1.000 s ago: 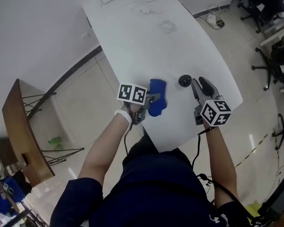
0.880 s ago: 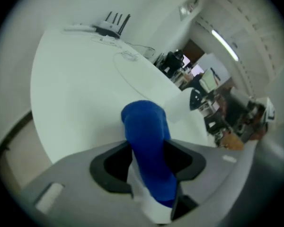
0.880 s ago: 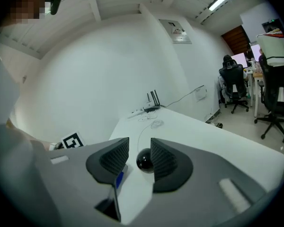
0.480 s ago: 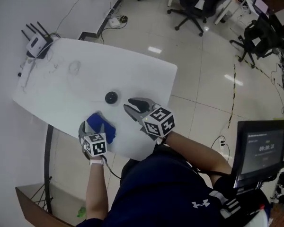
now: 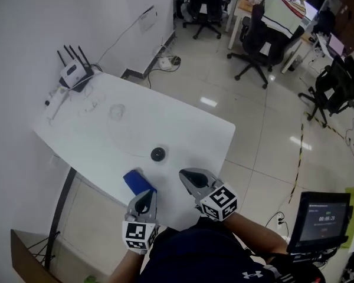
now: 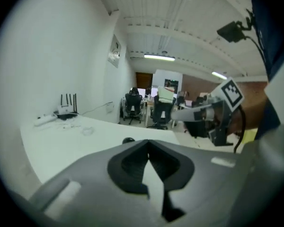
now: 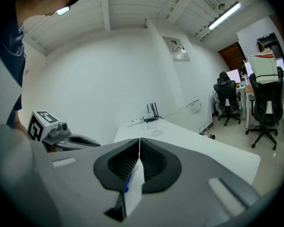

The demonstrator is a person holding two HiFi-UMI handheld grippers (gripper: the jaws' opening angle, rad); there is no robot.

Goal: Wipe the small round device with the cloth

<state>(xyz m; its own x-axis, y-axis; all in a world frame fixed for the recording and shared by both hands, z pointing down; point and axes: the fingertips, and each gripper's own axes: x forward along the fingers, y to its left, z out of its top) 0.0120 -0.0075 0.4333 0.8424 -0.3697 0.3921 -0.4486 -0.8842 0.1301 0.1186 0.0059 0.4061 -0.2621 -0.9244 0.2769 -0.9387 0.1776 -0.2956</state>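
Observation:
The small round black device (image 5: pixel 158 154) sits on the white table (image 5: pixel 189 125), also low in the left gripper view as the device (image 6: pixel 128 140). The blue cloth (image 5: pixel 138 183) lies loose near the table's front edge. My left gripper (image 5: pixel 145 196) hovers just behind the cloth, raised off it; its jaws have just been closing and are shut on nothing, as the left gripper (image 6: pixel 148 144) shows. My right gripper (image 5: pixel 184 174) is at the front edge, right of the cloth and short of the device; its jaws have also just been closing and meet empty in the right gripper (image 7: pixel 139 141).
A white router (image 5: pixel 74 72) with black antennas and loose cables (image 5: pixel 115 111) sit at the table's far left end. Office chairs (image 5: pixel 261 40) stand on the tiled floor beyond. A monitor (image 5: pixel 318 220) is at the lower right.
The head view has swung round. The left gripper has let go of the blue cloth, risen and pulled back, and its jaws have shut. The right gripper has drawn back and shut.

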